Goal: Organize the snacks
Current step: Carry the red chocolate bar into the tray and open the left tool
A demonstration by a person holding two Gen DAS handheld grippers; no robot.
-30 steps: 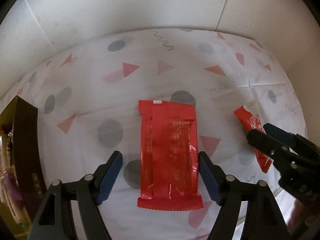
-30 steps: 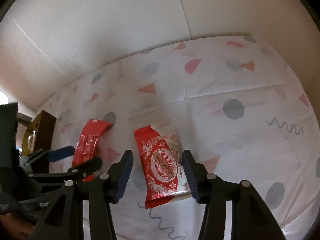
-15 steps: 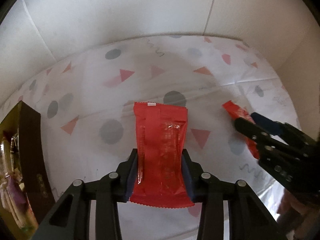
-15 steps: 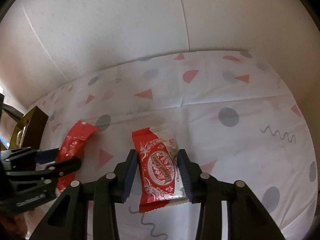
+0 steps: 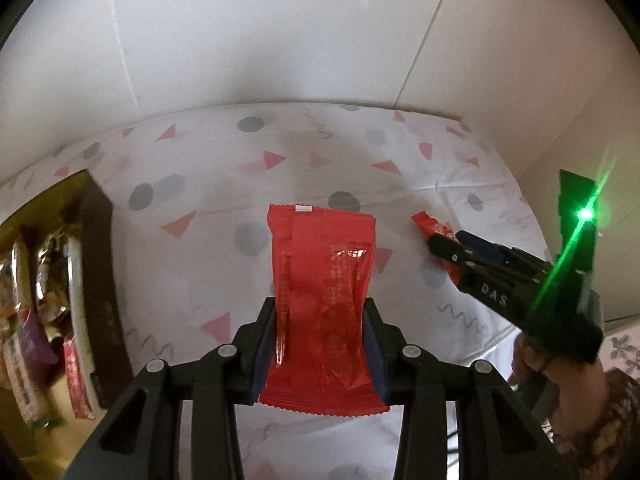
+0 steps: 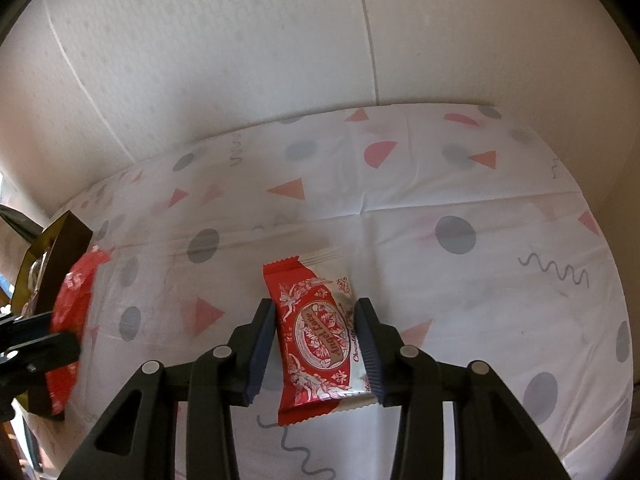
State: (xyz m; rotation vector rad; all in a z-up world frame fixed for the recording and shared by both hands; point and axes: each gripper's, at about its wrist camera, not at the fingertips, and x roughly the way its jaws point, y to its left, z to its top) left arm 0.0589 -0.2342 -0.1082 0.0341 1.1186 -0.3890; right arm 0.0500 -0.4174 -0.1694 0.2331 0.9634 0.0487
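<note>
The plain red snack packet (image 5: 322, 300) sits clamped across its width in the left claw (image 5: 320, 354), seam side toward the camera and its far end jutting out past the pads. It appears to hang clear of the patterned tablecloth (image 5: 224, 148), though the view does not settle that. Pinching it by its long edges keeps the flat wrapper stiff enough to carry without folding, and leaves the far end free to lead into a container.

That container is most likely the dark brown snack box (image 5: 102, 280) at the left edge of the left wrist view, already stocked with other wrapped snacks (image 5: 38, 312); the packet is beside it but not yet over it.

The red-and-white chocolate packet (image 6: 316, 334) lies between the pads of the right claw (image 6: 316, 346), which press on its two long sides. It looks to be resting on the cloth-covered counter (image 6: 460, 280), gripped lengthwise for the same reason: a firm hold on a thin, slippery wrapper.

From the left wrist view the right claw reaches in from the right, held by a person's hand (image 5: 560, 376) in a patterned sleeve, with a green light (image 5: 586, 214) glaring on its body. Both claws work well apart, so each can lift its own packet without crowding the other.
</note>
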